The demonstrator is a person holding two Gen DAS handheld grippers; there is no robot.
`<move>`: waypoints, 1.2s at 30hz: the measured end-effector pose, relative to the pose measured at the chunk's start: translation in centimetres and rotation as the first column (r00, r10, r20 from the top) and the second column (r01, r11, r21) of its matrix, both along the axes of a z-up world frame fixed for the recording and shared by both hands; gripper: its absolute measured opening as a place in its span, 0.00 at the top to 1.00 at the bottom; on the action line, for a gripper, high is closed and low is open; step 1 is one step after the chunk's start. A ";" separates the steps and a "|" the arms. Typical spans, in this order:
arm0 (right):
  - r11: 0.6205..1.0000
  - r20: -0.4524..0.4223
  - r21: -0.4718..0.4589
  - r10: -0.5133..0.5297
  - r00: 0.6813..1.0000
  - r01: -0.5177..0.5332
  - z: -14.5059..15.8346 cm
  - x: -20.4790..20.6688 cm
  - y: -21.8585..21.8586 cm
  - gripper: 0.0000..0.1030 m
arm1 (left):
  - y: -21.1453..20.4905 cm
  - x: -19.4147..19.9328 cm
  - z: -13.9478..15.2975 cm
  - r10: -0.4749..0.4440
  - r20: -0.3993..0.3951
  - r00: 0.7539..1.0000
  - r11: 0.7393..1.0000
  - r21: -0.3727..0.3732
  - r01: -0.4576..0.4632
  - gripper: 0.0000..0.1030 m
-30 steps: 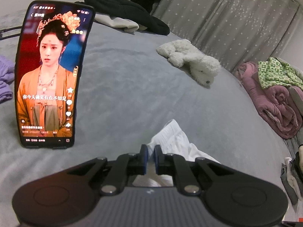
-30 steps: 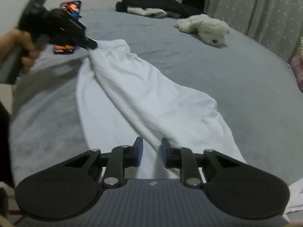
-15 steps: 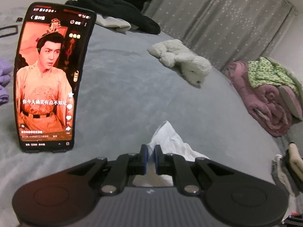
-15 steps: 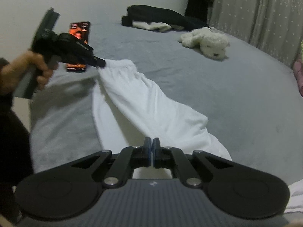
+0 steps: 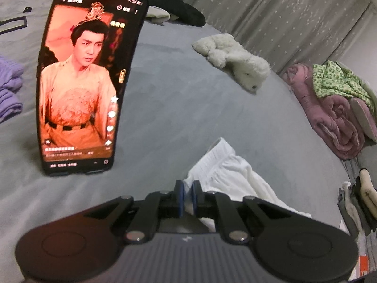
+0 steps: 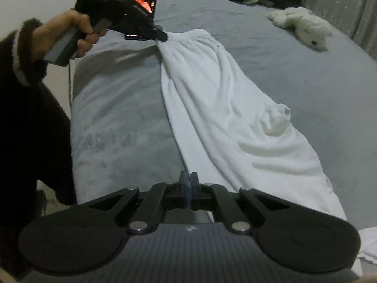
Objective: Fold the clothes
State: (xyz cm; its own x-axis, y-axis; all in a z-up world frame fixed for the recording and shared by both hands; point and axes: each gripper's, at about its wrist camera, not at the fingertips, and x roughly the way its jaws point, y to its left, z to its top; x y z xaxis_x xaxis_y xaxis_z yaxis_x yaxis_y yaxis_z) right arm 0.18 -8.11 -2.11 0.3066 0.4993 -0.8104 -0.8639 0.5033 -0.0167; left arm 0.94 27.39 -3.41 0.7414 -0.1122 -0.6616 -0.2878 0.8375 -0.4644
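— Left gripper [image 5: 186, 187]?
— I'm pinching the waistband corner of the white trousers [image 6: 226, 108], jaws nearly together on the fabric.
— Right gripper [image 6: 188, 181]?
— It's just been closing; I'm clamping the near hem edge. Trousers are lying stretched along the grey bed [image 6: 294, 75].

Trousers [image 6: 223, 108] on bed [image 6: 117, 118], phone [image 6: 143, 2] behind.

The bed [image 5: 188, 108] is viewed low and close from the left gripper [image 5: 187, 197]; from the right gripper [image 6: 188, 189] it is viewed lengthwise; phone [image 5: 87, 75] and plush toy [image 6: 304, 27] are shared.
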 end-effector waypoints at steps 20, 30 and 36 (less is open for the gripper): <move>0.897 -0.027 0.239 -0.377 0.926 0.372 -0.4 9.8 -0.6 0.63 | 0.7 1.9 0.6 0.007 0.042 0.999 1.000 0.013 -0.008 0.67; 0.885 -0.121 0.258 -0.369 0.921 0.389 -1.4 11.8 -0.6 0.64 | -1.6 4.4 0.1 -0.092 0.087 0.992 0.989 0.126 0.080 0.69; 0.836 -0.284 0.294 -0.387 0.877 0.464 -2.3 13.6 -2.1 0.64 | -1.9 5.4 -0.5 -0.105 0.096 0.990 0.986 0.136 0.092 0.75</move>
State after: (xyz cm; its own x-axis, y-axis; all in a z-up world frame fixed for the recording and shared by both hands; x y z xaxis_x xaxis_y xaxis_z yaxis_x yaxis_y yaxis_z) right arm 13.74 -10.16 -4.41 0.4006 0.6143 -0.6799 -0.5266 0.7615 0.3778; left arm 6.34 25.52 -3.90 0.7955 -0.1052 -0.5968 -0.1574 0.9151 -0.3711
